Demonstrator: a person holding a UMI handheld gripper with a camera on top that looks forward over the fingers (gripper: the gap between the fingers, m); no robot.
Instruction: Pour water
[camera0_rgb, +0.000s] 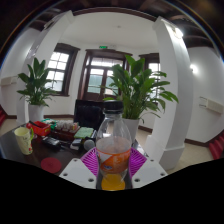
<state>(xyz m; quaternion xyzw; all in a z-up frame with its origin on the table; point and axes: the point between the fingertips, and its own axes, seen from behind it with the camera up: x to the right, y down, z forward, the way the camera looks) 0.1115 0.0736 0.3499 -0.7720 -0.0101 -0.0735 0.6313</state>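
Clear plastic bottle with a black cap (113, 143), upright and partly filled with orange liquid, stands between the two fingers of the hand-held gripper (113, 163). Magenta pads (92, 161) on the inner faces of the fingers lie against the lower body of the bottle at both sides, so the fingers appear clamped on it, with no gap visible at either side. White finger bodies (78, 171) spread outward below the pads.

Dark desk (30, 160) extends beyond and to the left of the bottle. On it, well apart from the bottle, stands a pale yellow-green cup (23, 140). Farther back on the desk sits a cluster of small items, among them a red object (41, 127) and a woven basket-like tray (66, 129); their contents are too small to tell.

Two leafy green potted plants stand behind the desk: one (37, 88) at the left in a white pot near a window, and a larger one (138, 88) just behind and to the right of the bottle. Dark-framed windows and a dark wooden door (97, 74) line the white back wall. A white column (172, 80) rises at the right.
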